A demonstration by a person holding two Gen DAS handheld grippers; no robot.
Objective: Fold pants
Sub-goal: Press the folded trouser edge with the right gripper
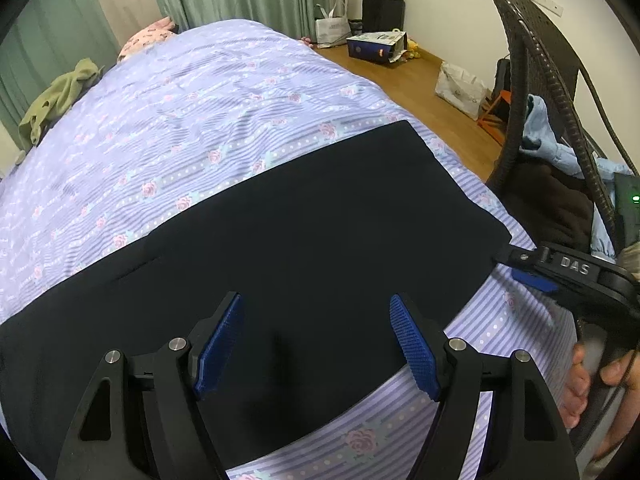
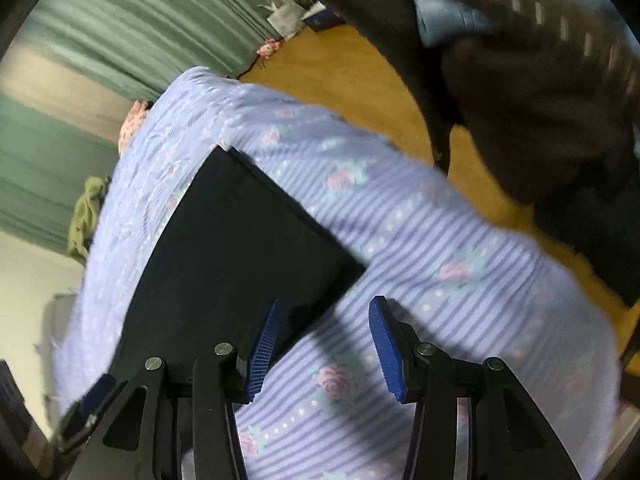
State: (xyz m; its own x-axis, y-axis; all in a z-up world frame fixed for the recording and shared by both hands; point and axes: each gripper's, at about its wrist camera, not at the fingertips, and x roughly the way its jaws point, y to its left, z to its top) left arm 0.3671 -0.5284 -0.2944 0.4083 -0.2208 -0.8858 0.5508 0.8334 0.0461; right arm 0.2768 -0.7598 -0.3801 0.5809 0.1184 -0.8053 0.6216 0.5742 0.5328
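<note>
left tool [image 1: 316, 344]: fingers apart, empty, over the near edge of the pants [image 1: 280, 248]. right tool [image 2: 322, 350]: fingers apart, empty, beside the pants' corner, above the bedspread [image 2: 440, 240]. pants: dark, folded flat on the bed. wicker chair [image 1: 540, 80]: right of the pants.

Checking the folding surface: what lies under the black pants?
The black pants lie flat on a lilac rose-striped bedspread. Anything between them is covered.

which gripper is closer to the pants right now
Left. The left gripper hovers open directly over the pants, while the right gripper sits open at their corner, mostly over the bedsheet.
</note>
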